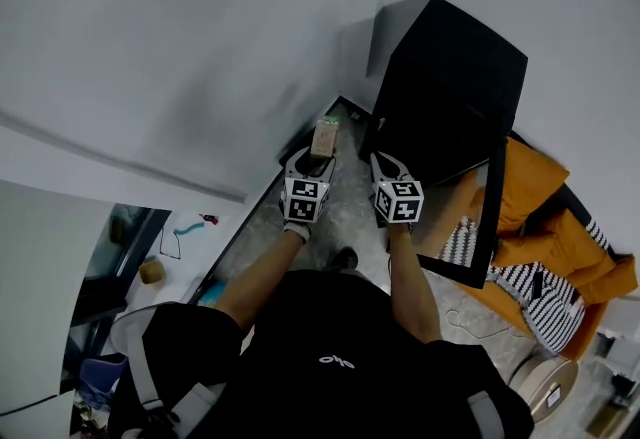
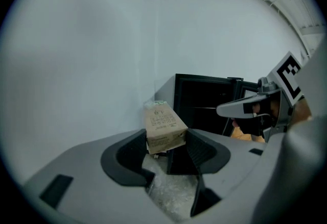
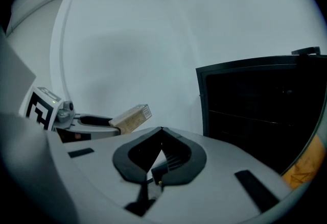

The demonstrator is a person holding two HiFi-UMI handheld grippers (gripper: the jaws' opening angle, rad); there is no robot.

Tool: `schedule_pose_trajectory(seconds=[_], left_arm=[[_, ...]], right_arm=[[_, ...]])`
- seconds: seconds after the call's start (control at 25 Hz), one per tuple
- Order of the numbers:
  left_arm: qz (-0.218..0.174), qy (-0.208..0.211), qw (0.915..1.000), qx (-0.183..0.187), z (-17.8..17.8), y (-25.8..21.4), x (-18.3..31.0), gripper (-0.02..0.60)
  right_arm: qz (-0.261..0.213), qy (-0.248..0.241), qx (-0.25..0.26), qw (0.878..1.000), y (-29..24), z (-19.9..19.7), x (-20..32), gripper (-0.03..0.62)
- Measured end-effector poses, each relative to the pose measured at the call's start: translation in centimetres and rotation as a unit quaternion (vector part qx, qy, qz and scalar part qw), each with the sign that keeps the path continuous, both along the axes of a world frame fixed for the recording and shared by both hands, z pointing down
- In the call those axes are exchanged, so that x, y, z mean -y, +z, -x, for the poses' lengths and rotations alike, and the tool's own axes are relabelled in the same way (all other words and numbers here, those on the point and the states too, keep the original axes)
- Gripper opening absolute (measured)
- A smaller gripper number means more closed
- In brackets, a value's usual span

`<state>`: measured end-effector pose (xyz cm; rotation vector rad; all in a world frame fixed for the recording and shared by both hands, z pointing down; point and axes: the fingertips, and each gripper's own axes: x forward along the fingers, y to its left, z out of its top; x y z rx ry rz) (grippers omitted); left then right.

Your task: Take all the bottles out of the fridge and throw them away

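Beside the black fridge (image 1: pixel 450 97), the left gripper (image 1: pixel 320 162) is clamping a brown carton (image 1: pixel 325 137) by its lower end. The right gripper (image 1: pixel 383 165) is hanging shut and empty. Pinched so low and tilting, the carton is probably risking a slip.

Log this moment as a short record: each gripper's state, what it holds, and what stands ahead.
left gripper: shut on a brown carton, held clear of the floor
right gripper: shut, nothing between its jaws
ahead: black fridge against a white wall
grippers: side by side, both pointing toward the fridge
right of fridge: orange cloth and striped cloth on the floor
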<state>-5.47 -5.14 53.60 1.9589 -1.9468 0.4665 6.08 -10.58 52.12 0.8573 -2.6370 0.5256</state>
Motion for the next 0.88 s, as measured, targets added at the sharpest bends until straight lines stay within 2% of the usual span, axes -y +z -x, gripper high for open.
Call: schedule_pose_trajectory(seconds=[0.4,0.52,0.72,0.88], left_arm=[[0.045,0.026,0.9986,-0.011,7.2,6.0,-0.4,0.249],[0.072,0.035,0.9966,-0.017,9.4,8.7,-0.6,0.249],[0.113,0.055,0.9917,-0.024,10.8,12.0,-1.0,0.249],[0.130,0.068,0.9886,-0.033,14.3,15.2,-0.6,0.249]], right_arm=[[0.018,0.002,-0.039,0.999,2.4,6.6,2.3,0.009],[0.024,0.005,-0.048,0.999,3.2,9.0,2.9,0.009],[0.037,0.008,-0.065,0.997,4.2,10.7,3.5,0.009],[0.053,0.010,-0.083,0.995,7.5,14.4,4.1,0.009]])
